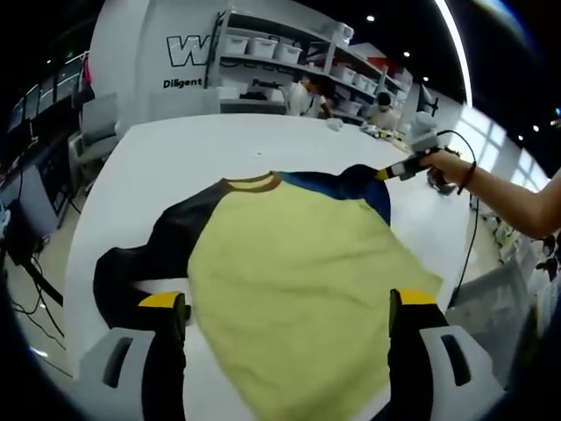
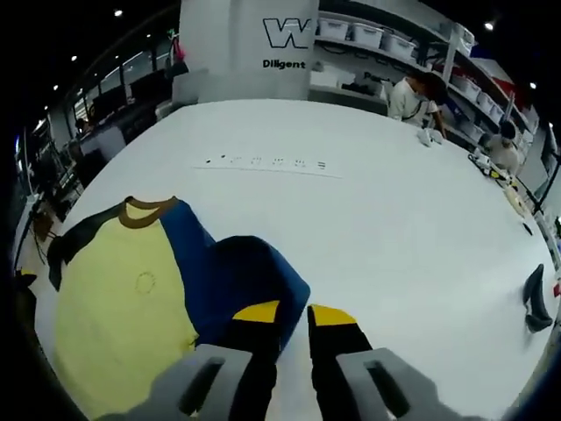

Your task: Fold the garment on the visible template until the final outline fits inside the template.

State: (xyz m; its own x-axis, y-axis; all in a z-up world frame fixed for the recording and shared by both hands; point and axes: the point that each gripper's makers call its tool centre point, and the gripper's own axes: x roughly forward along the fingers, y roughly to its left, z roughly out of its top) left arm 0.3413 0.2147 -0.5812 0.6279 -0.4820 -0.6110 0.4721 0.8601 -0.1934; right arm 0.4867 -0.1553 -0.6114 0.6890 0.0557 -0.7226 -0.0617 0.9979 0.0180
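A T-shirt lies flat on the white table (image 1: 175, 158), with a yellow body (image 1: 298, 272), a brown collar (image 1: 254, 182), a black sleeve (image 1: 145, 259) and a blue sleeve (image 1: 355, 186). My left gripper (image 1: 289, 303) hovers open, its jaws wide apart over the yellow body near the hem. A person's hand holds my right gripper (image 1: 386, 174) at the blue sleeve's end. In the right gripper view, my right gripper (image 2: 295, 314) is shut on the bunched blue sleeve (image 2: 250, 272), beside the yellow body (image 2: 114, 307) and the collar (image 2: 145, 213).
A row of small dark marks (image 2: 263, 162) runs across the table beyond the shirt. A black object (image 2: 535, 298) lies near the table's right edge. Shelves with bins (image 1: 280, 53) and seated people (image 2: 412, 92) are behind the table. A chair (image 1: 96, 123) stands at the left.
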